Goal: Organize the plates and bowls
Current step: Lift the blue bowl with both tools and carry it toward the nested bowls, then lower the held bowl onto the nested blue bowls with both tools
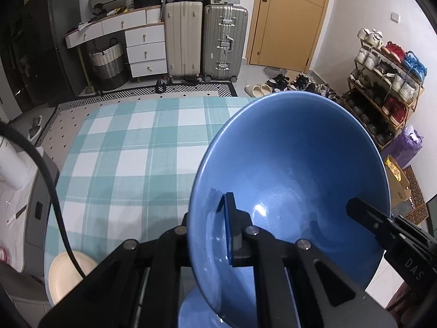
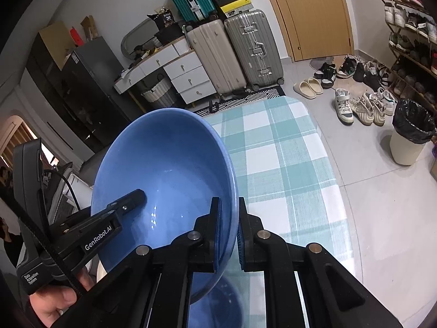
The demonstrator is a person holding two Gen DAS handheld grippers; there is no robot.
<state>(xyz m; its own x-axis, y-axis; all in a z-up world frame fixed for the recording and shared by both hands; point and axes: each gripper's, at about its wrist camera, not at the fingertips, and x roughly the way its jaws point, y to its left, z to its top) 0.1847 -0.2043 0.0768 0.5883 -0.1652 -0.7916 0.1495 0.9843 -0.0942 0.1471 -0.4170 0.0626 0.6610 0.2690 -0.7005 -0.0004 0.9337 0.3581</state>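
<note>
A large blue bowl [image 1: 295,164] hangs tilted above the table, held between both grippers at opposite sides of its rim. My left gripper [image 1: 208,218] is shut on the bowl's left rim, one finger inside and one outside. My right gripper [image 2: 229,213] is shut on the right rim of the same bowl [image 2: 164,169]. Each gripper also shows in the other's view: the right gripper [image 1: 357,209] and the left gripper [image 2: 136,196], with a hand around its handle. Under the bowl lies another blue dish [image 1: 191,311] [image 2: 218,300]. A cream plate [image 1: 65,273] sits at the near left.
The table wears a teal and white checked cloth [image 1: 131,147] [image 2: 286,150]. A black cable [image 1: 52,186] crosses the left side. Beyond stand suitcases [image 1: 207,41], a white dresser [image 1: 142,41], a shoe rack [image 1: 382,82] and a lined bin [image 2: 409,136] on the floor.
</note>
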